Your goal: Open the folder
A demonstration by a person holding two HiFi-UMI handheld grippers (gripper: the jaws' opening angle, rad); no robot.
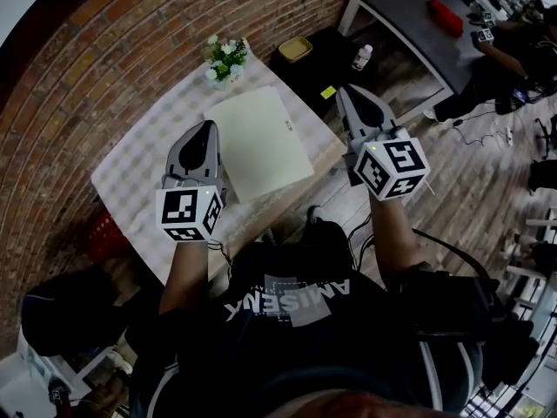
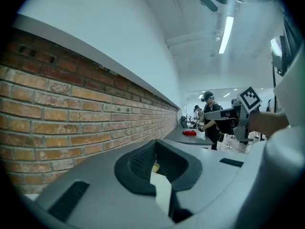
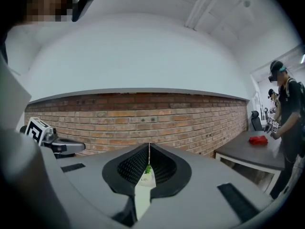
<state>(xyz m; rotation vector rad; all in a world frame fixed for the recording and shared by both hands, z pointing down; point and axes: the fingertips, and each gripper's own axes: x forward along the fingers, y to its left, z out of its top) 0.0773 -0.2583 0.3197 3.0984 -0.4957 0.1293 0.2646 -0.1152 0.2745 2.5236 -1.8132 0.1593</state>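
The folder (image 1: 258,142) lies shut and flat on the table (image 1: 130,177). It is a pale cream rectangle with a smooth, matt cover and a small dark mark near its right edge. It sits towards the right side of the tabletop, turned a little askew to the table's edges. Under it is a soft cloth in a faint light check that hangs over the sides.

At the far corner, just beyond the folder, stands a small bunch of flowers (image 1: 226,59), white blooms among green leaves.

The left gripper (image 1: 207,129) is held out level, its grey tapered nose over the folder's left edge as seen from the head view. Its ribbed black pads are pressed together with nothing between them (image 2: 156,147). The right gripper (image 1: 344,90) is off the table's right side, over the floor, and its jaws meet in a thin seam, also empty (image 3: 149,148). Each carries a white cube (image 1: 189,213) printed with black square markers.

Behind the table runs a rough red brick wall (image 1: 113,50). To the right is a low black stand with a shallow yellowish bowl (image 1: 295,49) and a small white bottle (image 1: 362,57). Further off is a grey desk (image 1: 409,7) with something red (image 1: 444,16) on it.
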